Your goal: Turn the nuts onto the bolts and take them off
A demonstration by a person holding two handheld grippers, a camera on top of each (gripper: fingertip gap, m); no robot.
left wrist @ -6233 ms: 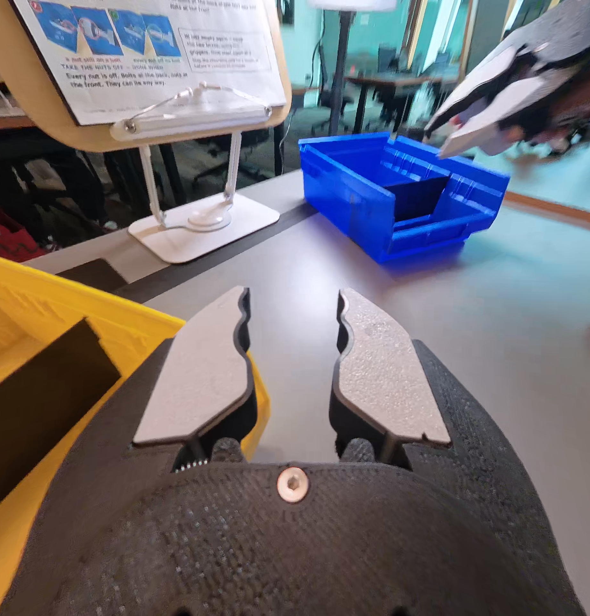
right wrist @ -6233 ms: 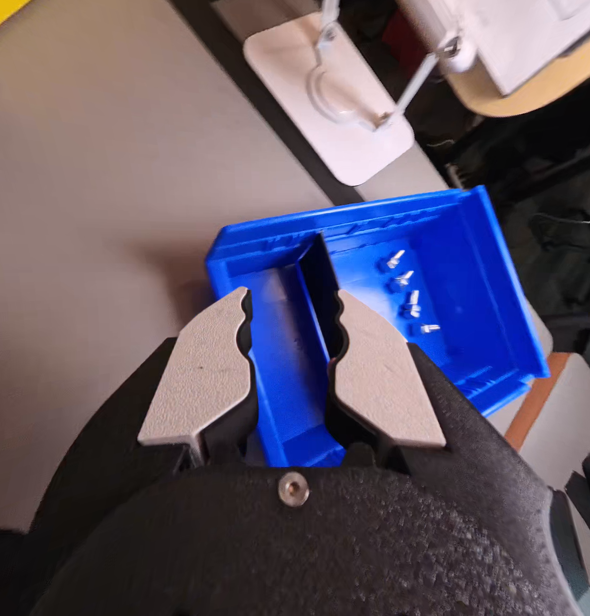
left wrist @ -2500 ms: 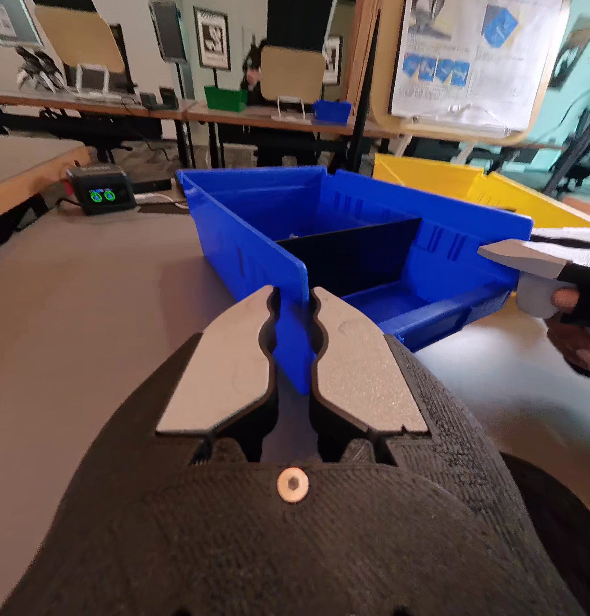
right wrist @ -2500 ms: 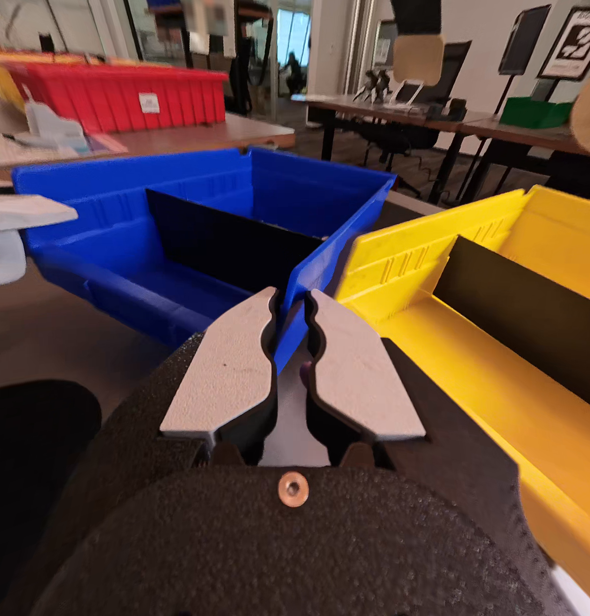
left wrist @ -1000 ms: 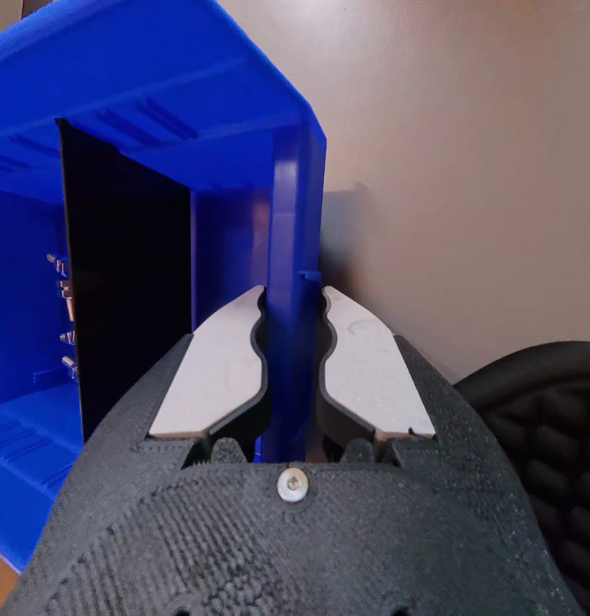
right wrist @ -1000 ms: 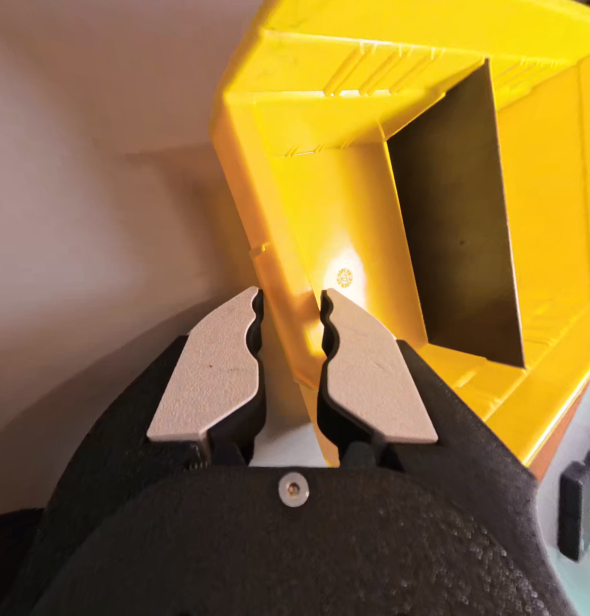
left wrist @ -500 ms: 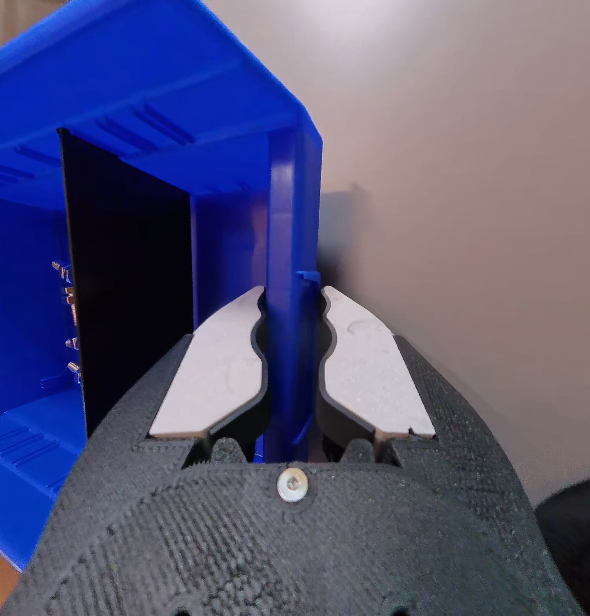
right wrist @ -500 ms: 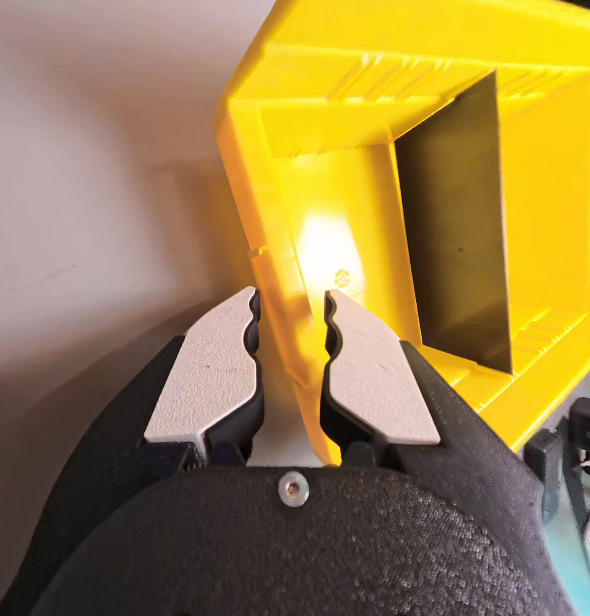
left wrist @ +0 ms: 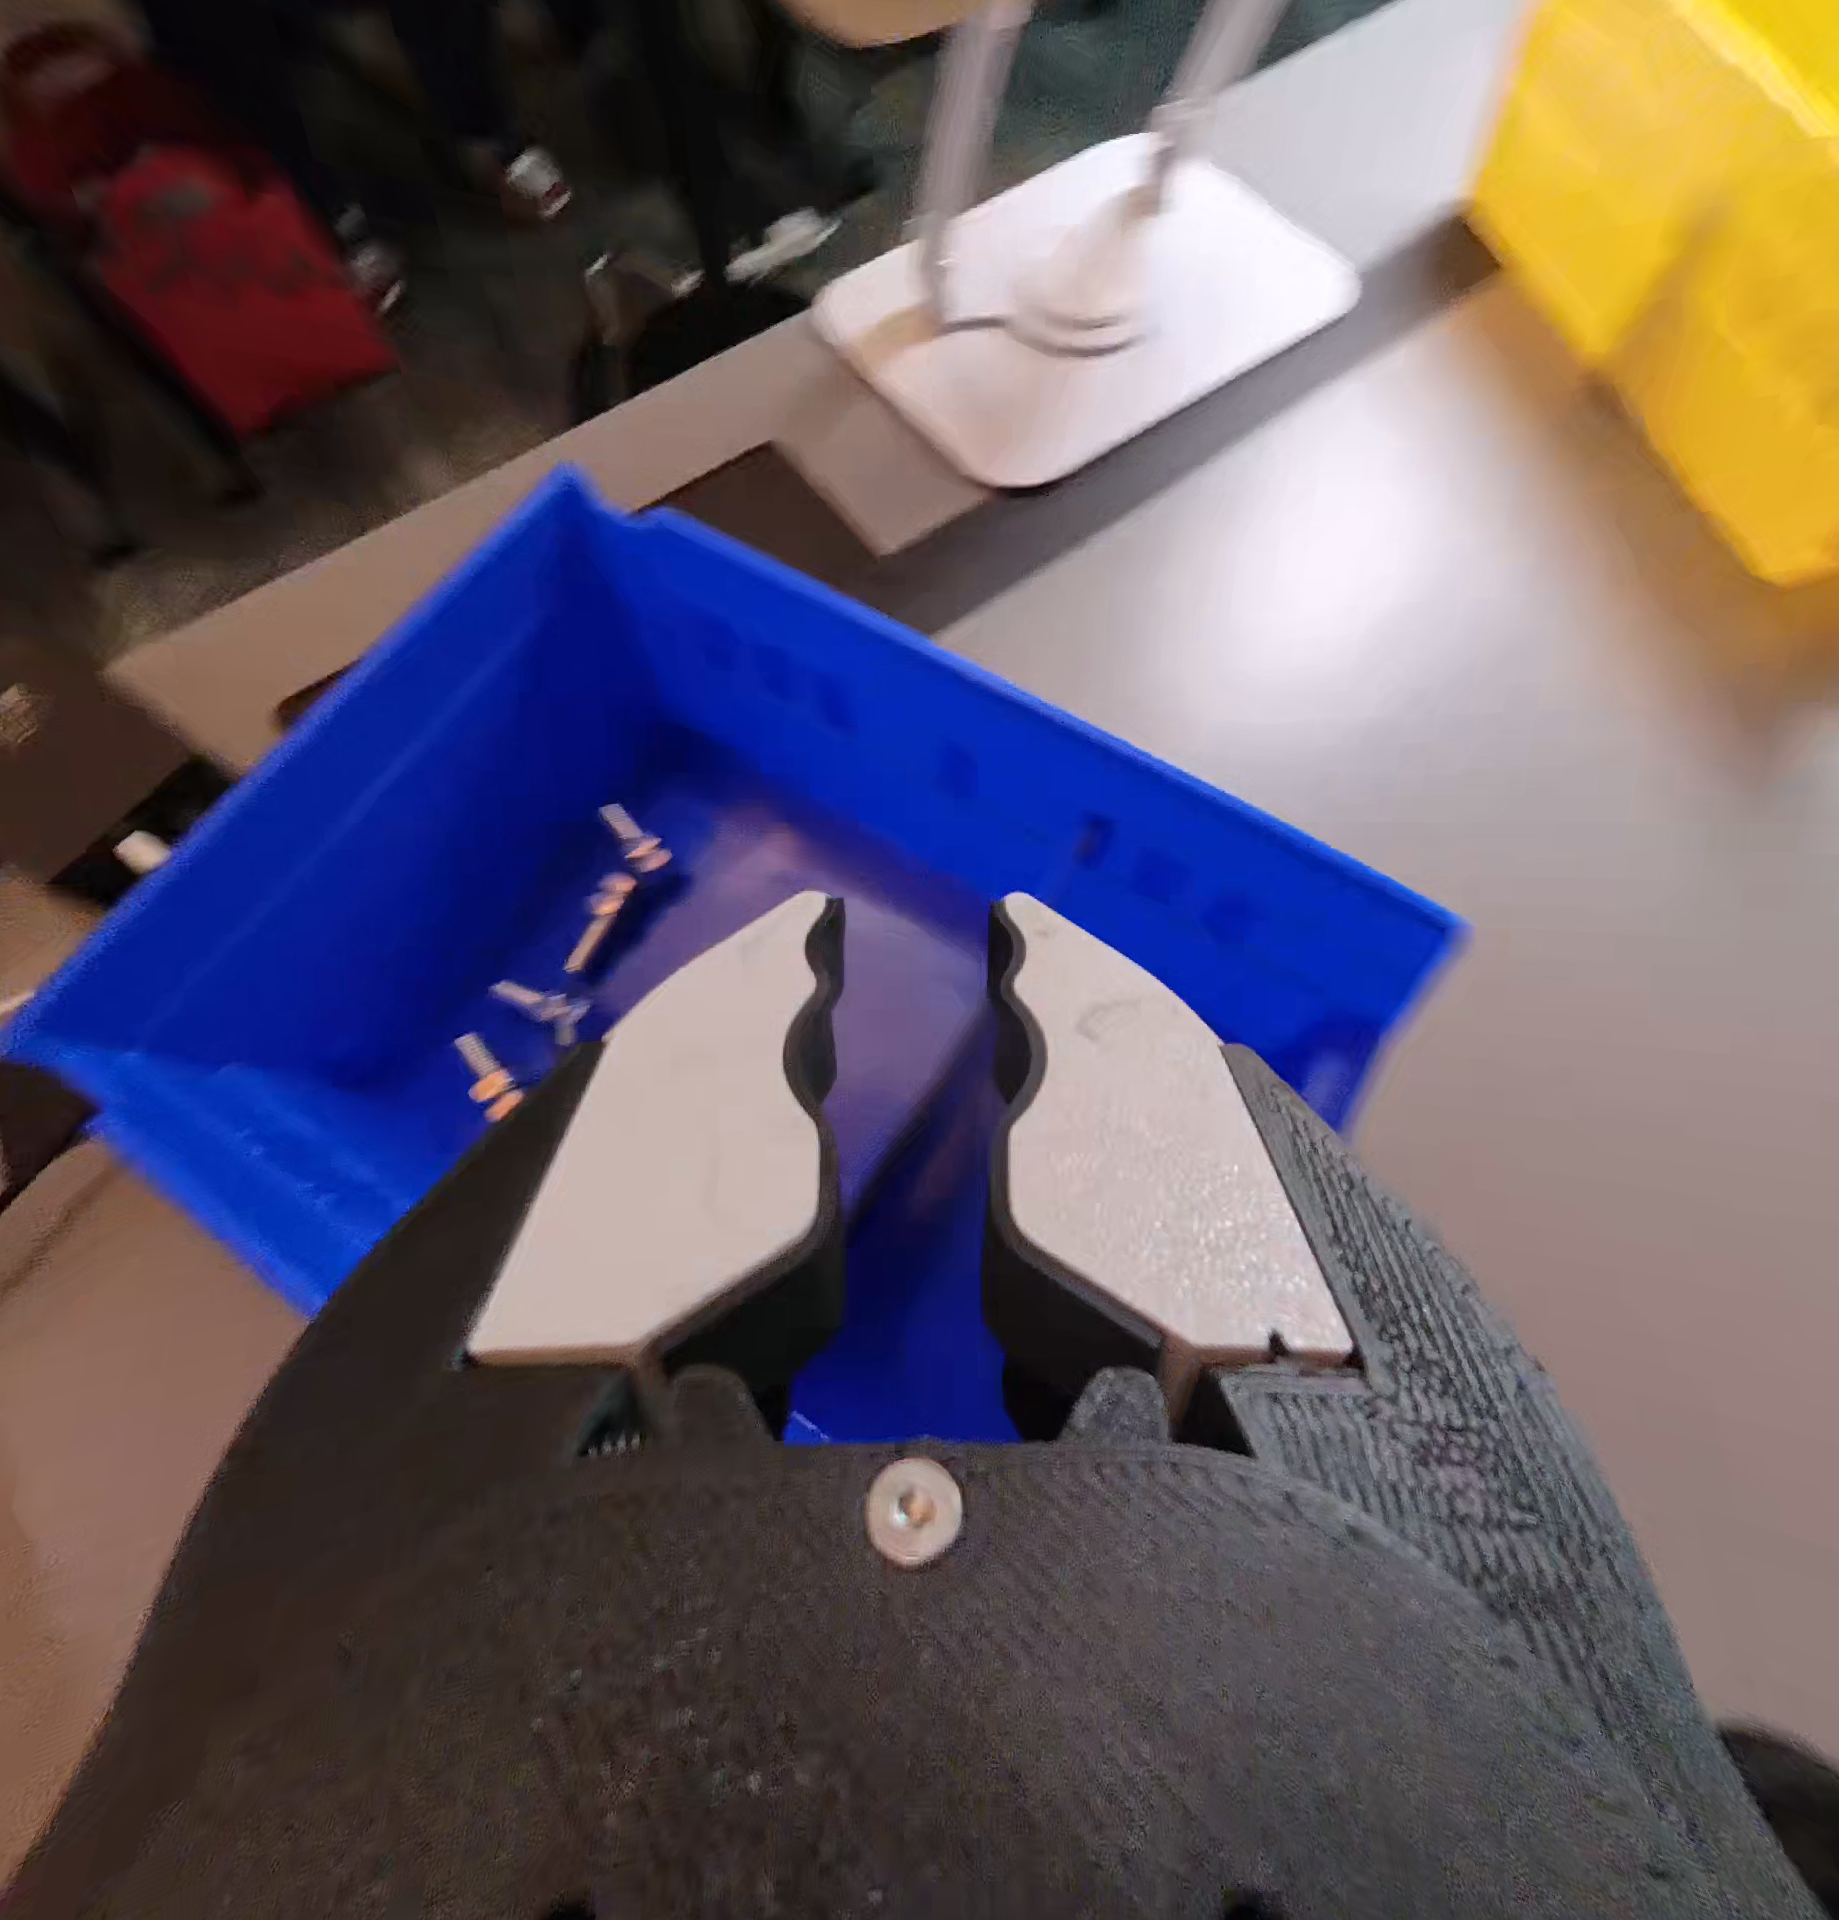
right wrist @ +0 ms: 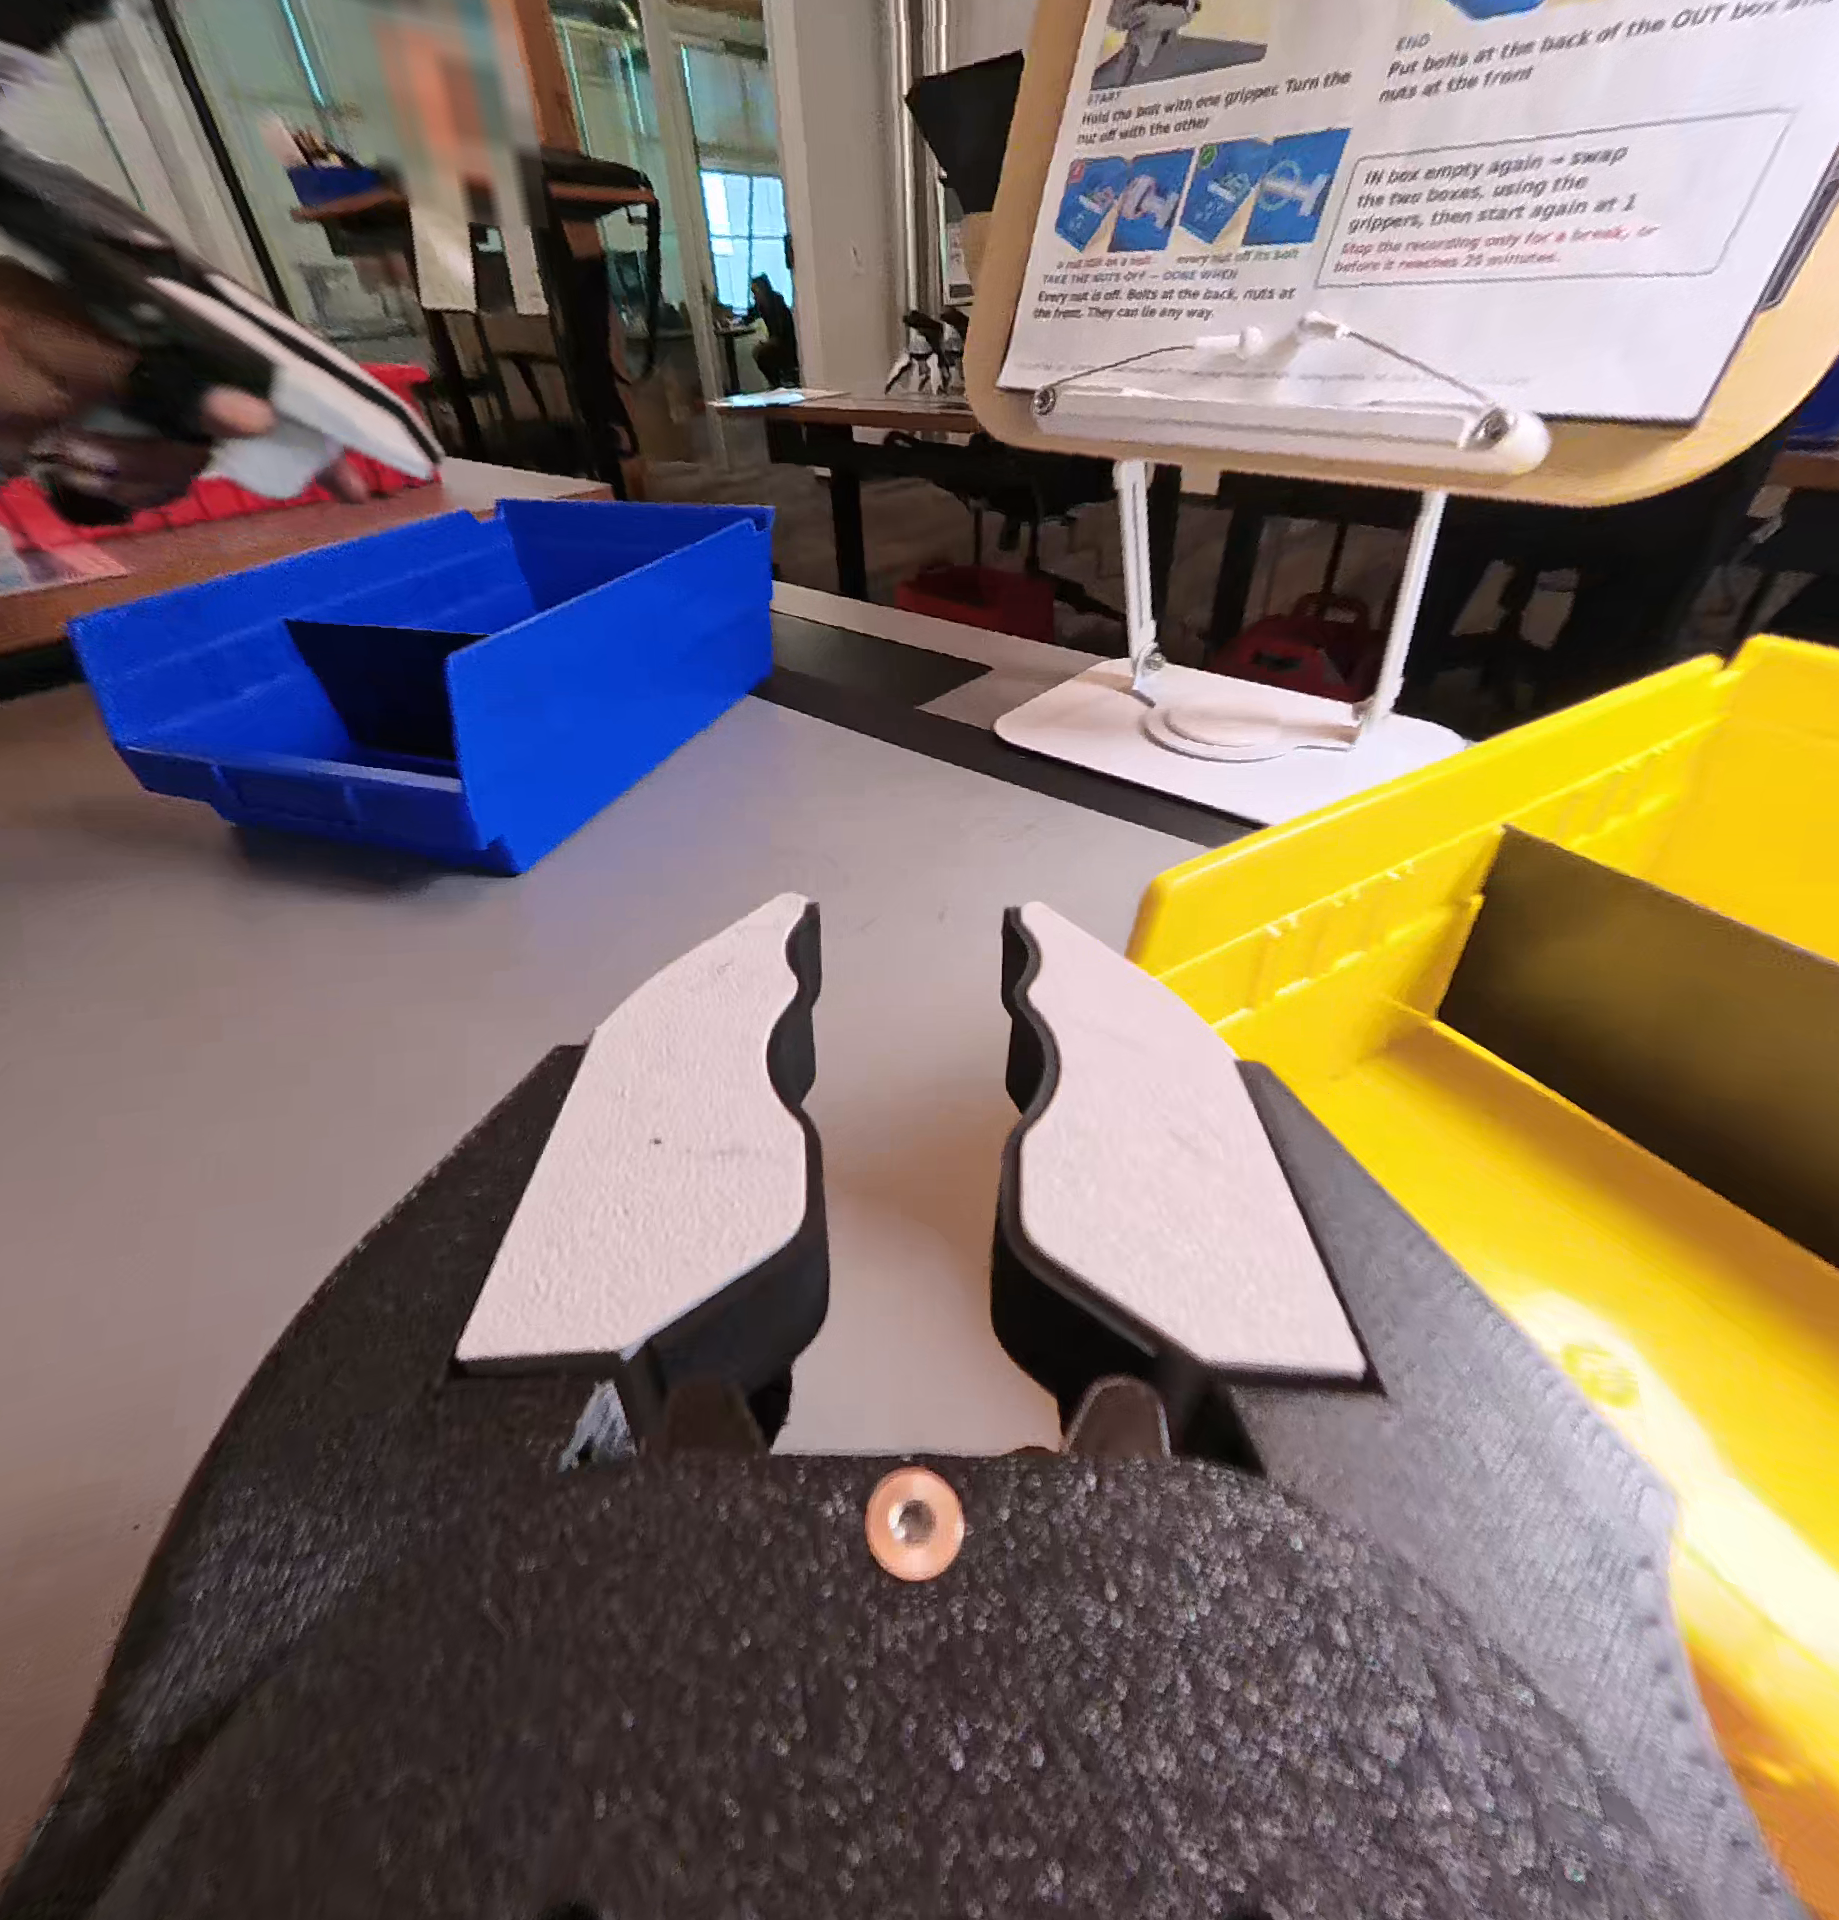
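Left wrist view: left gripper [left wrist: 913, 961] hanging part-open and empty over blue bin [left wrist: 323, 894], bolts [left wrist: 582, 956] lying in its far-left compartment. Right gripper [right wrist: 910, 961] likewise gaping, empty, low over table [right wrist: 271, 1039] left of yellow bin [right wrist: 1414, 935]. Looks like pick-up time, so next up: dropping onto one bolt.

An open-plan office turned workshop.

Past my grey tabletop [right wrist: 271, 1039] with its blue [right wrist: 603, 675] and yellow [right wrist: 1414, 935] parts bins and an instruction sheet on a stand [right wrist: 1310, 416], I see rows of desks [right wrist: 853, 416], glass partitions [right wrist: 728, 239] and a red crate [right wrist: 385, 468] behind the blue bin.
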